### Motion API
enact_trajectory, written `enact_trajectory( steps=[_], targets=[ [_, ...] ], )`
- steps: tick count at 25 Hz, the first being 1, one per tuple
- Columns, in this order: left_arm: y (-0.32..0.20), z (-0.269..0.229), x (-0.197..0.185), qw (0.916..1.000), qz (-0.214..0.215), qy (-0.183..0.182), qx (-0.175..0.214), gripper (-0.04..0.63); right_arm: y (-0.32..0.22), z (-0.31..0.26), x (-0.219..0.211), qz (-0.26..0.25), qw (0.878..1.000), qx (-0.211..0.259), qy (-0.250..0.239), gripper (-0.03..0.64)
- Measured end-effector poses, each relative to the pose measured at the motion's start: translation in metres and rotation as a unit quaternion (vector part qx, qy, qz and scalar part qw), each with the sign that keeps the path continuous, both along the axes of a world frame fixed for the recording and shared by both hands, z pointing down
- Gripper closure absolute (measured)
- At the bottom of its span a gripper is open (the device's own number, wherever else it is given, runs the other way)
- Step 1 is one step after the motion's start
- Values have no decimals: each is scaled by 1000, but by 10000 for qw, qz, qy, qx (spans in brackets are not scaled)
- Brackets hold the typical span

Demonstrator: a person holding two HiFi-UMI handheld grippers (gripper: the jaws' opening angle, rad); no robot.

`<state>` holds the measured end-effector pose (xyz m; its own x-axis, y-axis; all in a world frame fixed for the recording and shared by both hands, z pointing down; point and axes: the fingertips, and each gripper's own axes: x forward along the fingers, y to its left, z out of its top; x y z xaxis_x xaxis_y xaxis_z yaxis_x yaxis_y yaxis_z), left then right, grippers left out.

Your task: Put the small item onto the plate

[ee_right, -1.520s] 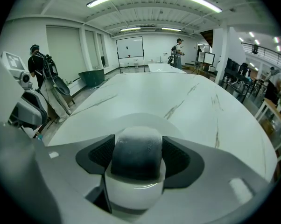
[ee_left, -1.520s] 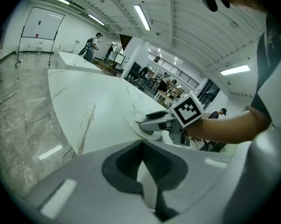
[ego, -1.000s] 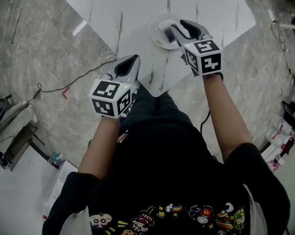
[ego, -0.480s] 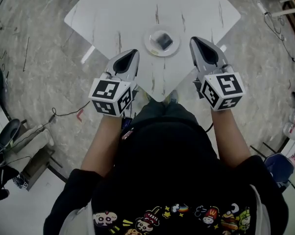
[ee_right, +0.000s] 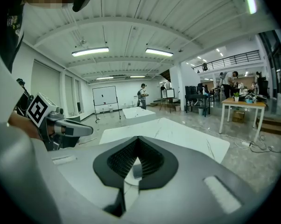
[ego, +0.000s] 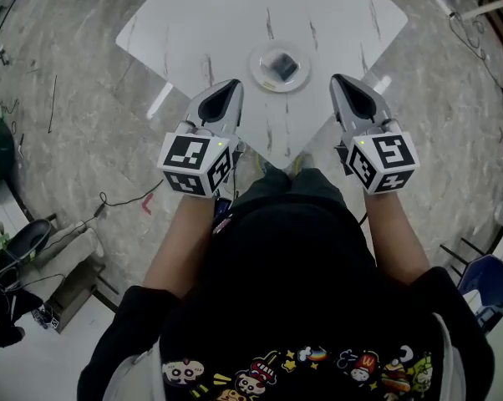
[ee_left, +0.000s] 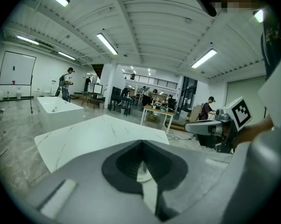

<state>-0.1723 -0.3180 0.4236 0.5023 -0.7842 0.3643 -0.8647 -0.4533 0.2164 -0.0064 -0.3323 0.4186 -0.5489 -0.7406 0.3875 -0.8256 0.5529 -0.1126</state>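
Small item sits on the plate; we pulled the right gripper back, jaws together and empty; left gripper jaws together too. Task looks done.

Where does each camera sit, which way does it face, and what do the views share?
Head view: on the person's head, looking steeply down at the table, the plate with the small item, both forearms and the shirt.
Left gripper view: on the left gripper, looking along its shut jaws over the table into the hall; right forearm at right.
Right gripper view: on the right gripper, along its shut jaws; left hand at left.
Shared: each gripper view shows the other gripper and the table.
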Motion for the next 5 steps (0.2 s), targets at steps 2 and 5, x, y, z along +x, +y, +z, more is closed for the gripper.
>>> enact_trajectory(
  steps=[2,5],
  targets=[
    [3,-3,-3,10000,-34,40,44,595,-1,-7,-3,-5,10000,81,12,595],
    [7,-6,-7,9999,-72,113,75,595,0,-15,-7,-10,9999,144,12,595]
  ],
)
